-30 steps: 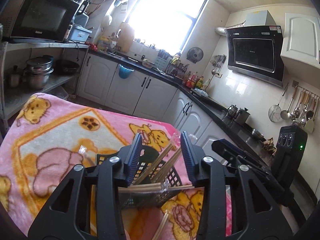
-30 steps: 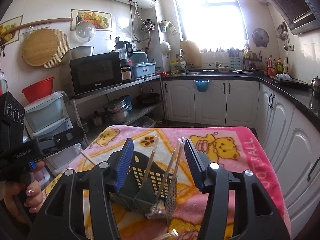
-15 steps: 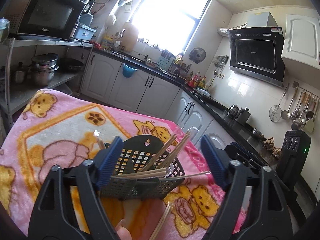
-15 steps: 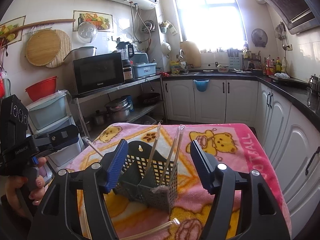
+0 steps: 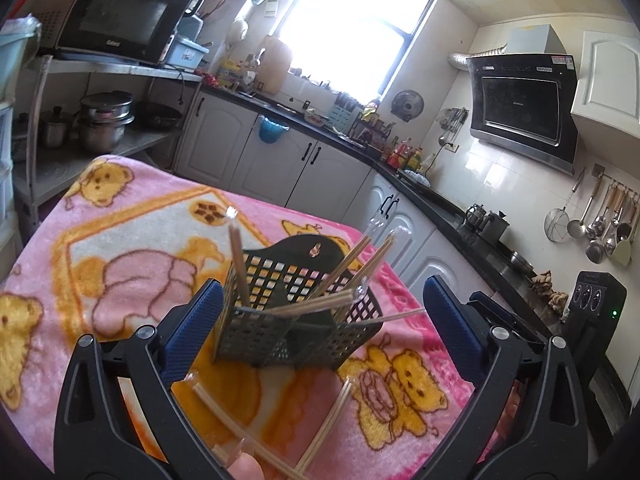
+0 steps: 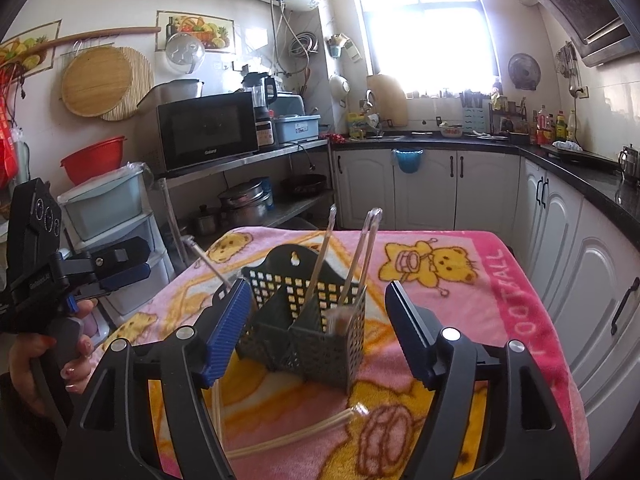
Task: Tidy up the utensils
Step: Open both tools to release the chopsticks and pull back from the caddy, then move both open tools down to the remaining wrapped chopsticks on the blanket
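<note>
Basket: our dark perforated utensil basket (image 5: 296,320) stands upright on the pink bear blanket (image 5: 132,264), toward its near half, divided into compartments.
Chopsticks in basket: wrapped chopsticks (image 5: 352,264) lean out at several angles; one pair (image 5: 237,264) stands nearly upright in the left compartment as the left wrist view shows it.
Loose pairs: two more wrapped pairs (image 5: 328,424) lie flat on the blanket just in front of the basket, crossing low in the left wrist view.
Left gripper: our left gripper (image 5: 320,320) is spreading its jaws wide; the basket sits between them, the pads apart from its walls.
Right gripper: our right gripper (image 6: 316,328) is opening too, the basket between its blue pads, neither one touching.
In the way: leaning sticks poke up and outward between the jaws in both views.
Surroundings: a microwave (image 6: 208,132) on a metal shelf, pots (image 6: 244,204) below it, white cabinets (image 6: 440,188) and a dark counter (image 6: 580,172).
Edges: the blanket's right edge (image 6: 536,320) drops off near the cabinets; its far edge lies well behind the basket.
Open room: bare blanket lies left of and behind the basket.
</note>
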{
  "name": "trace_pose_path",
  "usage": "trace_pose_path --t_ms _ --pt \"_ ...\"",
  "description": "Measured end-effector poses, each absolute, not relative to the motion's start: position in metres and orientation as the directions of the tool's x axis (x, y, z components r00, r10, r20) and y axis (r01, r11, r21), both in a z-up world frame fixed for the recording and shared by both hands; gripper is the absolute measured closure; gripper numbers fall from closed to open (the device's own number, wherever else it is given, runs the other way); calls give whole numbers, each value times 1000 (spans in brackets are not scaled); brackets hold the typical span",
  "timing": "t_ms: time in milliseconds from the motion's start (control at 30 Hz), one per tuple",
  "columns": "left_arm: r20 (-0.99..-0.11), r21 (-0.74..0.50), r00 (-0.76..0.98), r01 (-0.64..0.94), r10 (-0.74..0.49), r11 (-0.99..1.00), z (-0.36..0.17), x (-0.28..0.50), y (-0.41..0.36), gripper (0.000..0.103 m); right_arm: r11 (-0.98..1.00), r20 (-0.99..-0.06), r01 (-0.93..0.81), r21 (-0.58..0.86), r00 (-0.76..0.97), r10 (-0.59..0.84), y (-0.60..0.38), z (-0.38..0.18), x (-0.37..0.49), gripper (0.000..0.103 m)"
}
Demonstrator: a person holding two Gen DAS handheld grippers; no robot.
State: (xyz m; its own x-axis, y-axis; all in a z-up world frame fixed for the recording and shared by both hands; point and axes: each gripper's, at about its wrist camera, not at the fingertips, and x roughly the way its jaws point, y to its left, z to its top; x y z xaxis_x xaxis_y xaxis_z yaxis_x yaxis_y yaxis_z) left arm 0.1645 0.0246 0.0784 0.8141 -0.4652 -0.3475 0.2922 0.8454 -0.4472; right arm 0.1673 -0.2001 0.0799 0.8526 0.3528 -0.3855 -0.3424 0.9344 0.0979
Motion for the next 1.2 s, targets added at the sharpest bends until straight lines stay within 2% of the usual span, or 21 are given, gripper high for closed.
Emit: trace_pose_path --t_ms 600,1200 --pt "-406 -473 813 205 -419 857 46 147 47 11 916 -452 -382 121 800 394 -189 48 148 36" --pt "-496 -495 787 92 -367 864 0 136 69 11 877 -568 -455 152 686 454 -165 3 131 36"
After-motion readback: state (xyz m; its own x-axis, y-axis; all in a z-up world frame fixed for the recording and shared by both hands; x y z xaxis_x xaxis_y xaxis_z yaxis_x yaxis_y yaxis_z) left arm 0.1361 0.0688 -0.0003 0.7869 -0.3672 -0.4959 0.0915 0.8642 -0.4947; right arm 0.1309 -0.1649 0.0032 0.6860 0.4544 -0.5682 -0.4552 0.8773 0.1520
